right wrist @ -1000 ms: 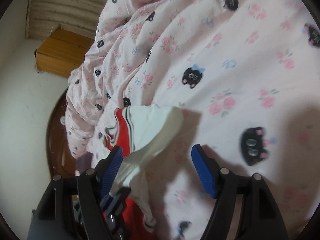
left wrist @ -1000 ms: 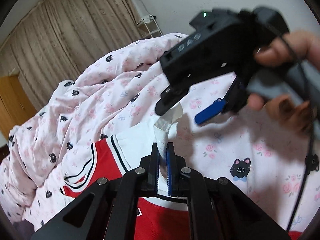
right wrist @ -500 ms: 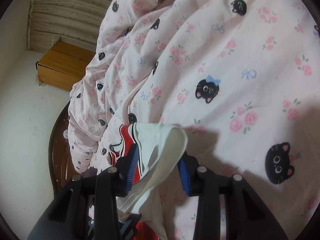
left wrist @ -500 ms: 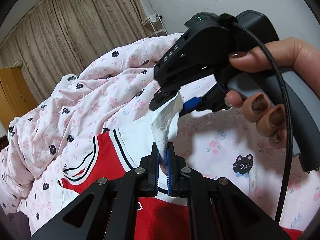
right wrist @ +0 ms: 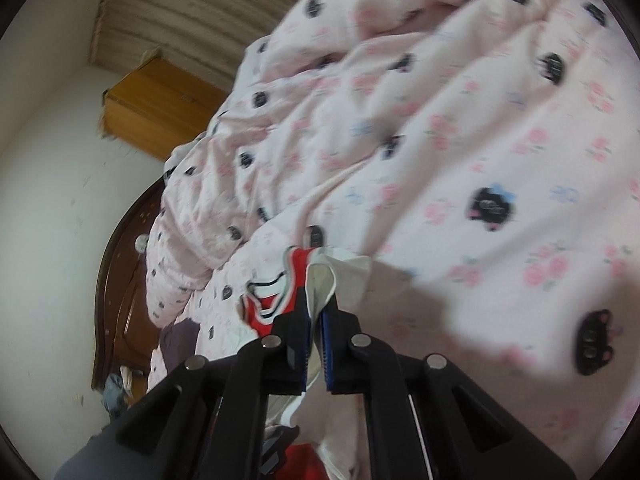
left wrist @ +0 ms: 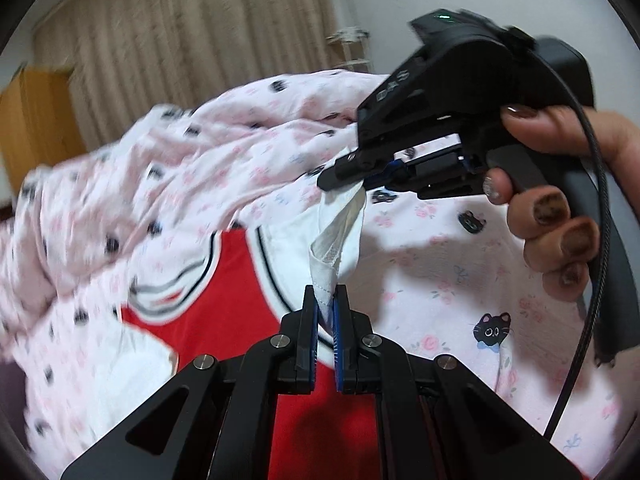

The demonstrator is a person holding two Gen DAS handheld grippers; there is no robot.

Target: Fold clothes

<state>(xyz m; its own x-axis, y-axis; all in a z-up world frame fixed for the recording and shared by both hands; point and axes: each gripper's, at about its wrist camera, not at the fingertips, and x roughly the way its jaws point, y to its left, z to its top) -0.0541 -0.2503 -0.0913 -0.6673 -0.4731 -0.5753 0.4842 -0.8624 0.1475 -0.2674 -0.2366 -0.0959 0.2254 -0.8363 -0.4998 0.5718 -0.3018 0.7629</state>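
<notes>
While the red-and-white garment is lifted off the bed, its white edge is pinched by both left tongs and right tongs; it could be dropped if thin fabric slips.

Garment: red body, white sleeve, black-and-white striped trim | State: unfolded, rumpled | Pose: white sleeve hem lifted, bunched and taut above the body | Location: spread on pink cat-print bedding, body lying flat.
</notes>
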